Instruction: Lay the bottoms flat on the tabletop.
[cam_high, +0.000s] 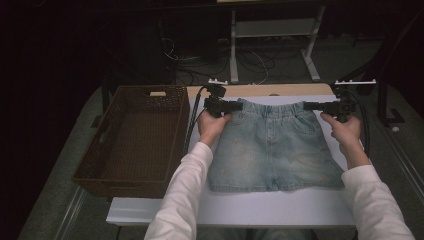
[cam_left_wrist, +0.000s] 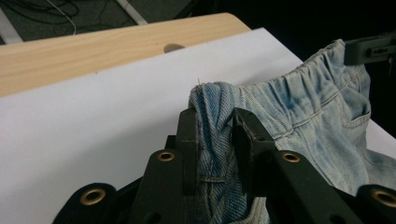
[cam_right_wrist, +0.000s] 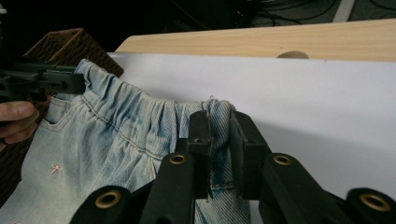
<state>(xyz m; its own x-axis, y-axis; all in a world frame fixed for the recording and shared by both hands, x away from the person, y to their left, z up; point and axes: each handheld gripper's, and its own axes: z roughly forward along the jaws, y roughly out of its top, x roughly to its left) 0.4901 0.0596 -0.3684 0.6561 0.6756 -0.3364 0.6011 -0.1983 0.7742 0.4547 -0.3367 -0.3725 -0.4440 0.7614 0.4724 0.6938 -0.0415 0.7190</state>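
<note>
A pale denim skirt (cam_high: 272, 147) lies flat on the white sheet (cam_high: 250, 207) that covers the counter, its elastic waistband at the far side and its hem toward the person. Its near left corner is hidden under the person's left sleeve (cam_high: 182, 192), and the far corners of the waistband are bunched up inside the fingers, so their edges cannot be followed there. Small pale marks dot the front of the cloth; in the right gripper view one looks like a tiny bow, though the rest are too faint to read.

The left gripper (cam_high: 235, 106) has its fingers (cam_left_wrist: 187, 140) pinching the left end of the waistband: in the left gripper view a thick fold of denim stands squeezed between the two black pads, holding them a little apart. The right gripper (cam_high: 310, 106) does the same at the right end, its fingers (cam_right_wrist: 201, 140) clamped on a narrower roll of denim. Both grippers lie level and point inward toward each other across the waistband.

Left of the skirt, just beside the white sheet, stands a dark brown woven basket (cam_high: 125, 175); its inside is dim. Beyond the sheet a strip of bare wooden counter (cam_left_wrist: 93, 51) shows. The floor behind is dark, with cables and a pale metal frame (cam_high: 272, 35) hard to make out.
</note>
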